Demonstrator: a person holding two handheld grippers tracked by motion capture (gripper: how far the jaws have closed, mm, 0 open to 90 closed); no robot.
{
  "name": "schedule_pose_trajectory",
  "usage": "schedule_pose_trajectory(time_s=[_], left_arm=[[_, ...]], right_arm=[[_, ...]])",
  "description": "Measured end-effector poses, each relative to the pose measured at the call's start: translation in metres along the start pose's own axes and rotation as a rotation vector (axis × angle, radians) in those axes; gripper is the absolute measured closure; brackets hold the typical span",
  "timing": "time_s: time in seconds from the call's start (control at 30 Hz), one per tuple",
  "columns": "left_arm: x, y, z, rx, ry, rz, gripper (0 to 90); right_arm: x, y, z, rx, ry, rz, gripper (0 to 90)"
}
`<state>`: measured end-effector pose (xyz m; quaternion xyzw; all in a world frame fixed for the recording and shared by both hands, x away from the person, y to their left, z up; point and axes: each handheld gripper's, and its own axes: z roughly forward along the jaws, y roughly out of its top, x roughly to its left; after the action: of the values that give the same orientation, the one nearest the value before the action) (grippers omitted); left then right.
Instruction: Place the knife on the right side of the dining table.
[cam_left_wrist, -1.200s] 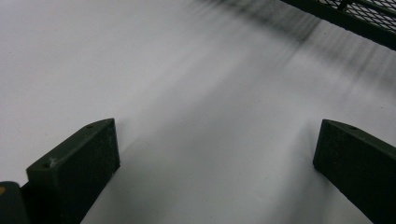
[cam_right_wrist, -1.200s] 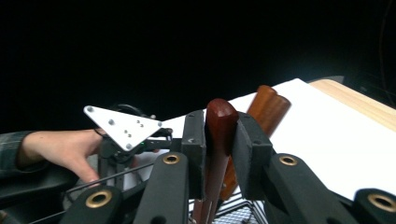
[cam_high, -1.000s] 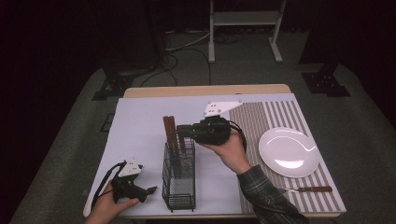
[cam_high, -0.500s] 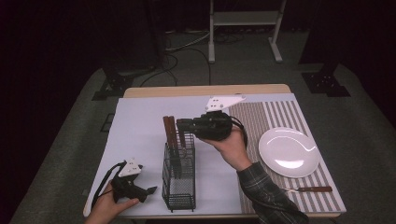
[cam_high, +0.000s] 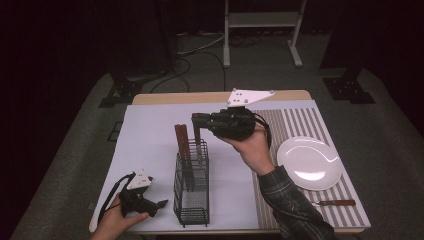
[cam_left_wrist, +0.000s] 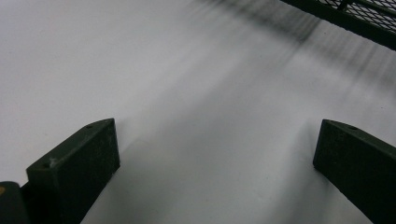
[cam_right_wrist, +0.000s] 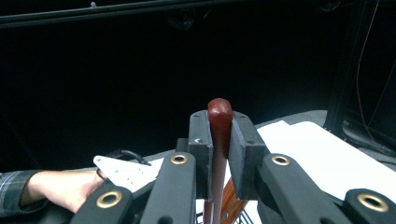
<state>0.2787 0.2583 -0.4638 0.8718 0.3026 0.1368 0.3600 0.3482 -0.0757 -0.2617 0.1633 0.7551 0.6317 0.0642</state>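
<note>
Red-brown wood sits pinched between the pads of my right gripper (cam_right_wrist: 219, 154): I am clamped on the rounded top of one utensil handle (cam_right_wrist: 219, 122), and the rest of it hangs down into the black wire caddy (cam_high: 191, 192) near the front of the table. Two more wooden handles (cam_high: 181, 141) stand in the same rack, just beside mine. My left gripper (cam_high: 144, 201) rests low on the white sheet beside the caddy, jaws wide apart with nothing between them.

As I see it, the grip is high and narrow, so the piece could swing or slip out. Its lower end could also catch the mesh and tip the light caddy, since my left gripper isn't steadying it. It could drag a neighbouring handle along, too.

Underneath is a smooth white sheet (cam_left_wrist: 140, 70), with a striped placemat (cam_high: 300, 125) to the right carrying a white plate (cam_high: 309, 162) and a knife (cam_high: 336, 203). Beyond the table's edge lie grey carpet, cables and dark stands.
</note>
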Motion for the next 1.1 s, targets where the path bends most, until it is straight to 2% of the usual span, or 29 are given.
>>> schedule_pose_trajectory(time_s=[0.47, 0.83, 1.1], left_arm=[[0.000, 0.000, 0.000, 0.000, -0.002, -0.002, 0.0], [0.000, 0.000, 0.000, 0.000, -0.001, -0.001, 0.0], [0.000, 0.000, 0.000, 0.000, -0.001, -0.001, 0.0]], right_arm=[[-0.003, 0.021, -0.016, -0.045, -0.029, -0.017, 79.2], [-0.005, 0.033, -0.038, -0.079, -0.081, -0.032, 79.2], [-0.012, 0.037, -0.058, -0.095, -0.147, -0.045, 79.2]])
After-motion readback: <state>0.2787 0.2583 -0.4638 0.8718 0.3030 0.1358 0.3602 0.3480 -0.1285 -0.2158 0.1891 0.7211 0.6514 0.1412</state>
